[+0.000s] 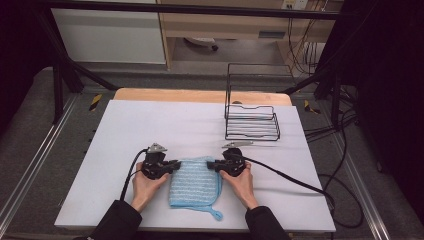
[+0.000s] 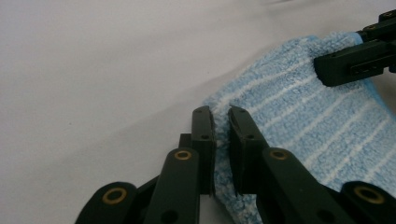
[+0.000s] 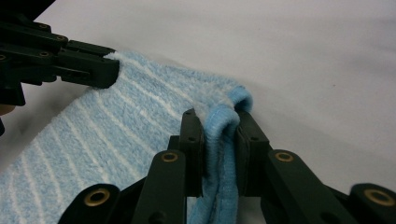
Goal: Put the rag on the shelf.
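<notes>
Between the right gripper's [image 3: 219,140] narrowed jaws a bunched corner of the light-blue, white-striped cloth [image 1: 194,182] is pinched; the left gripper [image 2: 220,135] clamps the opposite corner, seemingly thinner there. Fluffy terry, it lies flat on the white table [image 1: 150,125].

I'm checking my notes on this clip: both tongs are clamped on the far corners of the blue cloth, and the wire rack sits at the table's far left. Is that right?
Not quite. The high view shows the wire rack at the table's far right, not left. The rest holds: the left tongs and right tongs are each clamped on a far corner of the blue cloth.
</notes>
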Available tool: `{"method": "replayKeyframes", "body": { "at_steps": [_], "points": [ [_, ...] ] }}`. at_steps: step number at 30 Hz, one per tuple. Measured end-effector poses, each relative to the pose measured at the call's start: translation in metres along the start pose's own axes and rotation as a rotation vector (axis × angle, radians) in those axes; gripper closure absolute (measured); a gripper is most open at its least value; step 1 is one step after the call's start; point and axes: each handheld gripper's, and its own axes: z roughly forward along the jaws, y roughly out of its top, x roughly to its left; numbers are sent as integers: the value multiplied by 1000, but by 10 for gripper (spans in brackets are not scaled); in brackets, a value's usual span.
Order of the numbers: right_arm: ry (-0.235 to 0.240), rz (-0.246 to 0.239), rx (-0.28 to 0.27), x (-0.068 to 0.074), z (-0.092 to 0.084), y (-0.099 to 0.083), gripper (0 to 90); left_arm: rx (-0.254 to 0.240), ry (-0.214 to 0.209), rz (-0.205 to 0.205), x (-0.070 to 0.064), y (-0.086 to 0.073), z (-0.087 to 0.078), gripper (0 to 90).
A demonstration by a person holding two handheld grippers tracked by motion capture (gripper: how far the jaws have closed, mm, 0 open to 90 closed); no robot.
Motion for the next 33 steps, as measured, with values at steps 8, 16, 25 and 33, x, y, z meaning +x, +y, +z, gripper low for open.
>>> {"method": "replayKeyframes", "body": {
  "at_steps": [8, 16, 25, 33],
  "points": [
    [15, -5, -49, 7, -10, 2, 773, -68, -23, 31, -5, 3, -20, 818],
    [27, -28, -115, 16, -25, 7, 774, -141, -26, 56, -13, 6, -37, 818],
    [41, -49, -198, 23, -44, 14, 776, -230, -31, 88, -23, 12, -53, 817],
    [43, -71, -273, 27, -63, 20, 778, -290, -40, 108, -33, 18, -62, 817]
  ]
}}
